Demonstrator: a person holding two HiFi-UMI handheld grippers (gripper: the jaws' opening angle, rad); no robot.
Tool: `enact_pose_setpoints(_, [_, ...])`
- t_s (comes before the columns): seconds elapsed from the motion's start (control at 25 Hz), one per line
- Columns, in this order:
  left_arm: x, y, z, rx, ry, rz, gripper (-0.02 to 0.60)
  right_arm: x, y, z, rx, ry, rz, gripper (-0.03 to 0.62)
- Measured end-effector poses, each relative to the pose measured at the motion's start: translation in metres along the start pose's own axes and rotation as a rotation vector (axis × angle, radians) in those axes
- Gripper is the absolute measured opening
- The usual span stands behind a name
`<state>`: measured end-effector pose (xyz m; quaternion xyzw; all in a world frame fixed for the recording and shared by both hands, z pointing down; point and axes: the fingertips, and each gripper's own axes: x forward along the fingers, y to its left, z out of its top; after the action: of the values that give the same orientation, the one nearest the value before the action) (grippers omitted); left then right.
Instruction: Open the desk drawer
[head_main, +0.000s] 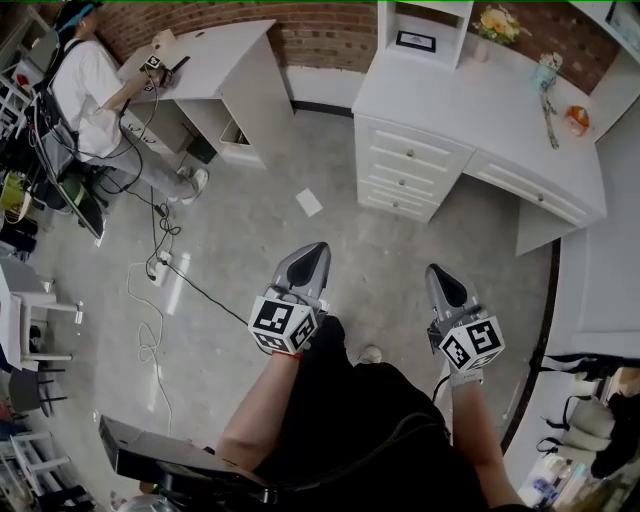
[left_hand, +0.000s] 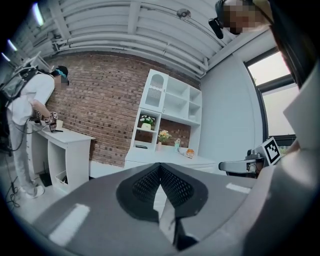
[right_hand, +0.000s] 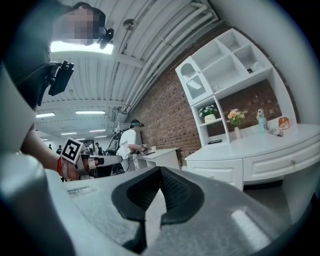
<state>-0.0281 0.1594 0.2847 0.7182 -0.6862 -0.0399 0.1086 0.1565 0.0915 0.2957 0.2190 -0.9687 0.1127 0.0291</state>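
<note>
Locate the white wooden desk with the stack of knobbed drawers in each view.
Head view: white wooden desk at upper right, drawer fronts facing the open floor.
Left gripper view: centre, only its top shows; drawer fronts hidden.
Right gripper view: right of centre, drawer fronts in sight.
Shared landmark: yellow flowers at the desk's back.

Two grippers (head_main: 315, 250) (head_main: 437, 270), two white desks (head_main: 450, 90) (head_main: 215, 50), one other person (head_main: 85, 85)
</note>
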Motion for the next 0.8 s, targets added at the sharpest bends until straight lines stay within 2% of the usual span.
enact_pose_setpoints(0.16, [0.023,0.016,-0.002,-0.003,0.018,-0.034,0.003,0.021,-0.008,-0.003,0.009,0.005,-0.023,0.003])
enact_pose_setpoints(0.48, [0.088,0.055,0.006,0.009,0.067,-0.163,0.003,0.08,-0.031,0.006,0.05,-0.006,-0.123,0.003])
enact_pose_setpoints(0.8, [0.149,0.105,0.031,0.025,0.084,-0.264,0.003,0.149,-0.046,0.017,0.068,-0.02,-0.206,0.003])
